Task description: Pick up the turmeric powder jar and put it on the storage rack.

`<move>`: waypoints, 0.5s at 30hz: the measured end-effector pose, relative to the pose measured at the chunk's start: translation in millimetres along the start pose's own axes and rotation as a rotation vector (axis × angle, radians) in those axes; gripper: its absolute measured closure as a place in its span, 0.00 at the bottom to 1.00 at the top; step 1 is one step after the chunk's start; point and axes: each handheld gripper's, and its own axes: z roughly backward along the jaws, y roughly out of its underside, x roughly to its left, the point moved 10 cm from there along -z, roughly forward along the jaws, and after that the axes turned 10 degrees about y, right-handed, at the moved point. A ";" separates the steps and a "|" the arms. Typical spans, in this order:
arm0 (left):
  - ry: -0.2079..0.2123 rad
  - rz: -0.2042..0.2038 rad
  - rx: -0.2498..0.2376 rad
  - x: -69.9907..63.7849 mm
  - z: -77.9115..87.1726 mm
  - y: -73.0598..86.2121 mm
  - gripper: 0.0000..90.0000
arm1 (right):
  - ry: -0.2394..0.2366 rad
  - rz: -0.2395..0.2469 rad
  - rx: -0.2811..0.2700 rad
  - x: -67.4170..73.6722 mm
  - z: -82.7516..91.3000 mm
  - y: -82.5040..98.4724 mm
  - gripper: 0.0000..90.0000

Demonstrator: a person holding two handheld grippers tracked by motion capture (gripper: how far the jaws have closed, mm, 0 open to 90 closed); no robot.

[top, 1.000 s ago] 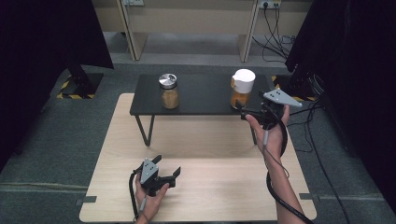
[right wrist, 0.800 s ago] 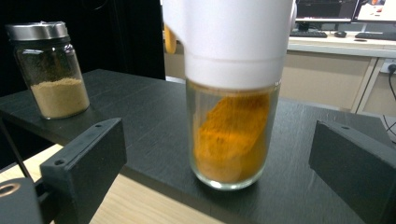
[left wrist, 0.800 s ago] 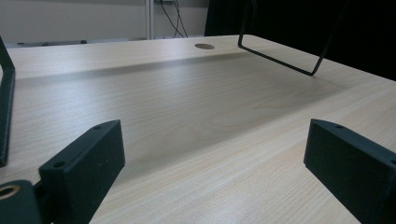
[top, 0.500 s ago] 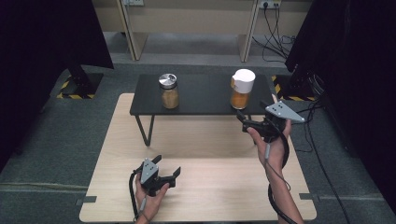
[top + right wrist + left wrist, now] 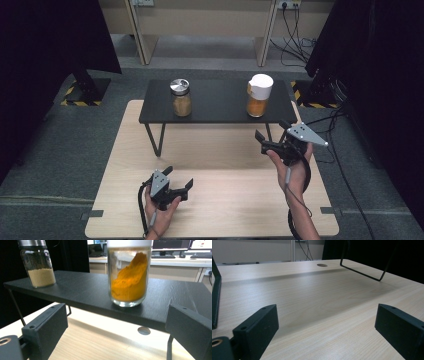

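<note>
Moved: since the earlier frames we see our right tool [image 5: 272, 131] drawn back from the white-lidded jar [image 5: 259, 95] and lower, now in front of the black shelf [image 5: 215, 112]; our left tool [image 5: 178, 179] lies where it was.
Tools: we count two, one in each hand.
Left tool: we hold it low over the near part of the worktop [image 5: 220, 210], jaws spread wide with nothing between them; in the left gripper view they frame bare pale wood [image 5: 319, 312].
Right tool: we hold it raised just before the shelf's right end, jaws apart and empty, with the grey plate [image 5: 307, 135] on top; in the right gripper view the jaws bracket the shelf edge below the white-lidded jar [image 5: 128, 275].
Jars: we count two, both upright on the black shelf and well apart.
Metal-lidded jar [image 5: 181, 97]: left of centre on the shelf, about half full of tan powder.
White-lidded jar: toward the right end, holding orange powder heaped against one side.
Shelf: one, a black top on thin wire legs, standing on the far part of the worktop.
Worktop holes: we see one round hole [image 5: 144, 330] under the shelf in the right gripper view, and one [image 5: 322, 265] in the left gripper view.
</note>
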 end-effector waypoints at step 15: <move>0.000 -0.002 0.000 -0.3 -0.1 0.0 0.05 | 0.005 0.000 0.057 3.2 6.8 39.9 0.05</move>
